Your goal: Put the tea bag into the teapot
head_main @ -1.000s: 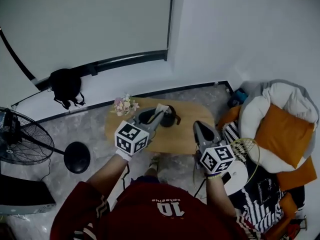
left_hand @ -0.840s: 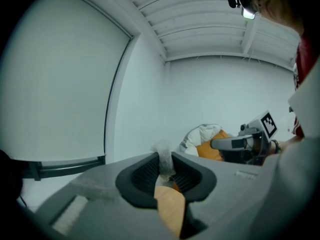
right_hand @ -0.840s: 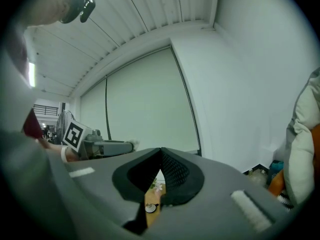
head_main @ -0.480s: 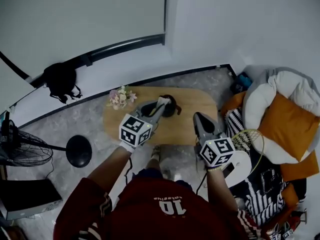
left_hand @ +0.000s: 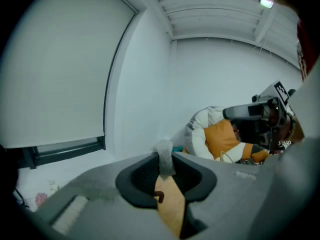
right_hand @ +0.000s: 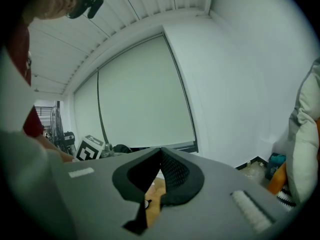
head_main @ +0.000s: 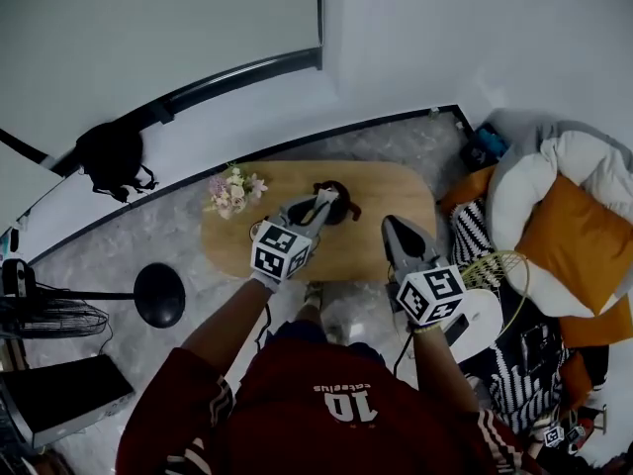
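Head view, left to right: flowers (head_main: 233, 190) sit at the left end of the oval wooden table (head_main: 391, 194). The left gripper (head_main: 318, 204) is mid-frame with its tips over the table, right at the black teapot (head_main: 342, 204). Can't tell from this angle whether the tips are over the pot's mouth or just beside it. The right gripper (head_main: 389, 225) is lower right of the teapot, over the table's near edge, apart from the pot

Left gripper view: tea bag (left_hand: 164, 160) is pinched between the jaw tips at frame centre. Its long axis runs near vertical in the frame, top leaning slightly left. The upper end pokes above the tips, the lower end hangs into the gap between the pads. It's a pale grey-white, fuzzy, thin crumpled strip. Jaws are narrow, clamped on it from both sides. Table wood shows through the gap below

Right gripper view: jaws together at the tips, nothing between them
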`<state>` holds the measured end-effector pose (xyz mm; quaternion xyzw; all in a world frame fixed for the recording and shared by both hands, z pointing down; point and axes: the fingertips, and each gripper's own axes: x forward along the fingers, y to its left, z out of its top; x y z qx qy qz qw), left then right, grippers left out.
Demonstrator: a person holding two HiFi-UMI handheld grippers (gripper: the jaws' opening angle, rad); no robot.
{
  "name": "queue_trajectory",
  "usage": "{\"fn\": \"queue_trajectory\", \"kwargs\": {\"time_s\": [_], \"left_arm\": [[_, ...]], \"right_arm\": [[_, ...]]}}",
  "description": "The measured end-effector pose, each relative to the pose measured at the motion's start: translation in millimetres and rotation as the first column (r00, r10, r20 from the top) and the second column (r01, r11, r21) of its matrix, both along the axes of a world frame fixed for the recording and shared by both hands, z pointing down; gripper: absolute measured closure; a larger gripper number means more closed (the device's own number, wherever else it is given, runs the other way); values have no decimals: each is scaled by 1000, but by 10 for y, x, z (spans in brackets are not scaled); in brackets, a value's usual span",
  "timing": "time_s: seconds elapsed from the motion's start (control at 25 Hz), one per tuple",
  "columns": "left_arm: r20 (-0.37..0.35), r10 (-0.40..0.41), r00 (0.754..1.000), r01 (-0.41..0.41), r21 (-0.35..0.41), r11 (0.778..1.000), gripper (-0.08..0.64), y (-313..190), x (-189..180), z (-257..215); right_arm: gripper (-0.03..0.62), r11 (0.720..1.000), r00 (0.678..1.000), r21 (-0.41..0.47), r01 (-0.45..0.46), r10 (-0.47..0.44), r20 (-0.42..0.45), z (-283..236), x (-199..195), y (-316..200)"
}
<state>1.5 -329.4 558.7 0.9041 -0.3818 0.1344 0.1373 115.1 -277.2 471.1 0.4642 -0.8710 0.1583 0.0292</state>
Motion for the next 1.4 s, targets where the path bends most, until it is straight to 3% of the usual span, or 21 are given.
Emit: {"fn": "queue_trajectory", "kwargs": {"time_s": [0.76, 1.4], "left_arm": [[125, 88, 988, -66, -165, 984, 488, -780, 117, 1182], [177, 173, 969, -133, -215, 968, 471, -1142, 118, 1652]], "right_arm": [[591, 996, 997, -63, -69, 67, -29, 309, -66, -825], [591, 985, 987, -80, -155, 151, -49, 307, -21, -1164]]}}
